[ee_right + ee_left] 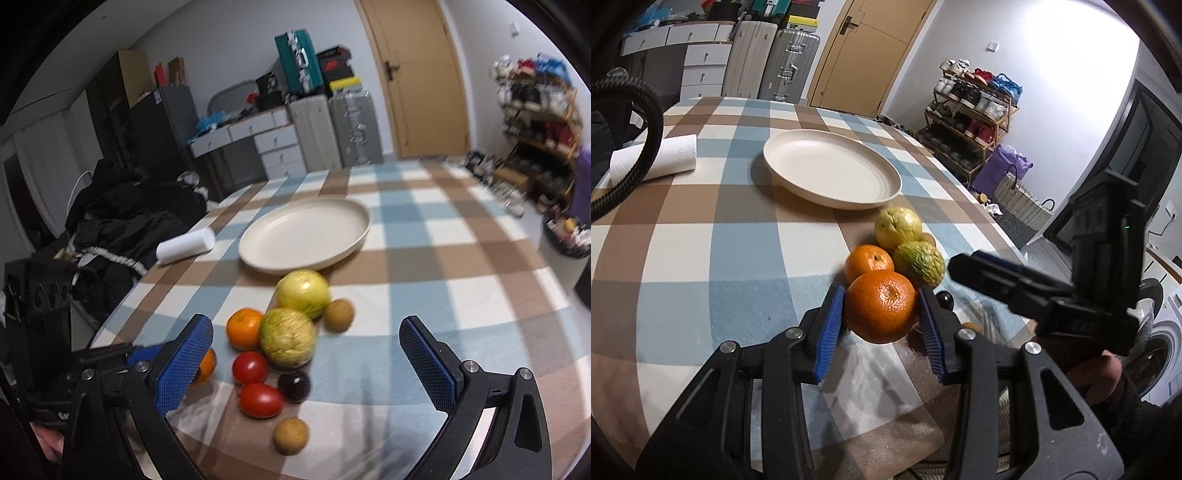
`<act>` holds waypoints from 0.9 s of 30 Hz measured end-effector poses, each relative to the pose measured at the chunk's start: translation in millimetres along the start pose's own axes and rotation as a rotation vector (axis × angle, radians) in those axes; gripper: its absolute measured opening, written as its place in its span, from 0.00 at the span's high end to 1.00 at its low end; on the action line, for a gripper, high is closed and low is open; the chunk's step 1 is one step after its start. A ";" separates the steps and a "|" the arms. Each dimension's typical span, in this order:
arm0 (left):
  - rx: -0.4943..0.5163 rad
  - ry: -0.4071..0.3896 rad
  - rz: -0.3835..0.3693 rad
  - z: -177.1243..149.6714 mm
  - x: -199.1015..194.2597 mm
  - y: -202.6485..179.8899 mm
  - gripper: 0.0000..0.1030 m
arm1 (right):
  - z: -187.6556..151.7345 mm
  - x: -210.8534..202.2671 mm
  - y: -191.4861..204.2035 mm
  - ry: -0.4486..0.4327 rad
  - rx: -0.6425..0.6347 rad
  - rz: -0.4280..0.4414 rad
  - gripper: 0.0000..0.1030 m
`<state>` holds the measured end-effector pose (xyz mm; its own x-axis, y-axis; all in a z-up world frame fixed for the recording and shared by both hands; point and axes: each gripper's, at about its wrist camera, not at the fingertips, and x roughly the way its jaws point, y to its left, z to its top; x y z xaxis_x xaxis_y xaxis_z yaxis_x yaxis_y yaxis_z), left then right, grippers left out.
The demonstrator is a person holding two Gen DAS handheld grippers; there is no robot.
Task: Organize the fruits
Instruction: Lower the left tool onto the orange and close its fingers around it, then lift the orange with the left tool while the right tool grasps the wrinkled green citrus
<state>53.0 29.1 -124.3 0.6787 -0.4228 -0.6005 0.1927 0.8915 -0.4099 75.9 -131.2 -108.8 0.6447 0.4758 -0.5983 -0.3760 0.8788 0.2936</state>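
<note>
My left gripper [881,308] is shut on a large orange [880,305], its blue pads pressed on both sides, low over the checked tablecloth. Behind it lie a second orange [868,262], a green-yellow bumpy fruit [919,262] and a yellow-green guava [897,227]. A cream plate [831,171] sits farther back and holds nothing. My right gripper [306,354] is open wide above the pile: bumpy fruit [288,341], guava [303,293], orange [243,326], two red tomatoes [250,367], a dark plum [294,386] and two small brown fruits [291,435]. The plate [306,236] lies beyond.
A paper-towel roll [665,157] lies left of the plate, also in the right wrist view [184,245]. A black cable [646,122] hangs at the left. The table's right edge drops to a shoe rack [975,110] and a basket [1019,199]. Dark clothes [122,229] are piled off the left edge.
</note>
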 end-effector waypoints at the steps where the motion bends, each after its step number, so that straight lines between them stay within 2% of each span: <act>1: -0.001 -0.003 0.000 1.7 -1.5 0.8 0.63 | -0.7 5.2 -0.4 0.014 0.009 0.017 0.00; 7: -0.006 -0.021 0.009 9.0 -6.7 6.5 0.63 | 0.5 33.9 -5.1 0.089 0.079 0.096 0.00; 15: -0.013 -0.024 0.017 15.8 -4.8 9.9 0.63 | 5.2 49.8 -18.3 0.143 0.175 0.172 0.01; 19: -0.011 -0.029 0.026 18.9 -4.5 8.1 0.63 | 5.4 57.6 -20.9 0.176 0.192 0.196 0.19; 21: -0.012 -0.030 0.030 22.4 -2.5 7.8 0.63 | 4.9 61.1 -21.5 0.187 0.194 0.211 0.23; 23: -0.012 -0.030 0.032 25.6 -1.0 7.2 0.63 | 4.9 62.4 -20.8 0.191 0.189 0.222 0.40; 25: -0.011 -0.030 0.036 29.3 2.0 6.8 0.63 | 5.3 64.1 -21.8 0.197 0.185 0.213 0.51; 27: -0.016 -0.027 0.036 31.8 5.0 7.2 0.63 | 4.7 63.7 -25.1 0.196 0.199 0.230 0.52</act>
<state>80.3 38.6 -108.4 0.7039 -0.3859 -0.5963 0.1565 0.9032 -0.3998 129.6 -122.8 -150.8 0.4112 0.6630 -0.6256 -0.3474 0.7485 0.5649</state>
